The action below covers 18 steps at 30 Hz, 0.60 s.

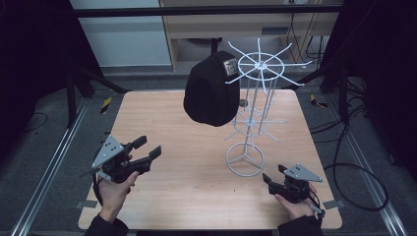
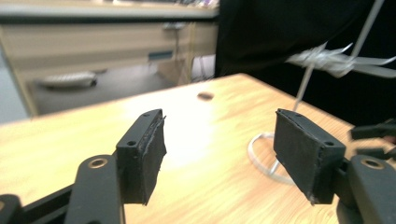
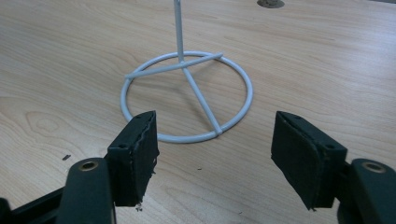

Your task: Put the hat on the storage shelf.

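The left claw (image 1: 150, 148) sits above the left part of the worktop (image 1: 196, 167), its jaws spread wide with nothing between them; in the left gripper view the pads (image 2: 150, 156) frame bare wood and, farther off, the blurred rack. Toward the middle, a black cap (image 1: 211, 91) hangs from 1 arm of the upper ring of the white wire rack (image 1: 253, 105), well above the wood and well apart from both claws. The rack's round base (image 3: 187, 95) rests flat on the worktop, just ahead of the right claw (image 1: 272, 178), which is also wide open and holds nothing. As I judge it, either the cap is already hung and the hands are resting back, or taking it down has not begun; nothing is gripped, so any handling of cap or rack is still to come.
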### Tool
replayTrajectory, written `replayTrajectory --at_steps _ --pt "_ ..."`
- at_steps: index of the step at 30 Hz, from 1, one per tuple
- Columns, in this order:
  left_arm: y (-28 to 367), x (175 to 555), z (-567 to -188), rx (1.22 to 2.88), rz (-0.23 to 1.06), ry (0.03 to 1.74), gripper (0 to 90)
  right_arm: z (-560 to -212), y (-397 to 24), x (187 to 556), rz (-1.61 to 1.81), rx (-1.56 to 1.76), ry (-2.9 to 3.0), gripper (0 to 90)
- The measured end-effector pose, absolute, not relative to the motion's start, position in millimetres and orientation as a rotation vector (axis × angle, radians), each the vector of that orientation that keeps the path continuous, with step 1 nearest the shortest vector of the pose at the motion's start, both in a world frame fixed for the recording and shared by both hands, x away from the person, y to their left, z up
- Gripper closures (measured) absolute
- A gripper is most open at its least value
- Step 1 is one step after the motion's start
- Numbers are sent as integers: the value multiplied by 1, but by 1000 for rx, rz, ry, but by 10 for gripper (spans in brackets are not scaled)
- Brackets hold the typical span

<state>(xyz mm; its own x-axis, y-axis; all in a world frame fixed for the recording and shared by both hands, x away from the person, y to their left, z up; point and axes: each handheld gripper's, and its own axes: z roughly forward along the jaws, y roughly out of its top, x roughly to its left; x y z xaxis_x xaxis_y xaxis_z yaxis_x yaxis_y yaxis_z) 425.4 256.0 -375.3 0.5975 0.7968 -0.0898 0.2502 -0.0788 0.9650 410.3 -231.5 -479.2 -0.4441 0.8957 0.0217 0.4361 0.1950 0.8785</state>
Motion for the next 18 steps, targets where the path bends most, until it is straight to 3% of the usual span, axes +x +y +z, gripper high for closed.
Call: replayTrajectory --at_steps 18 --pt "288 437 -460 1807 551 1163 251 -482 -240 412 1167 1286 1903 194"
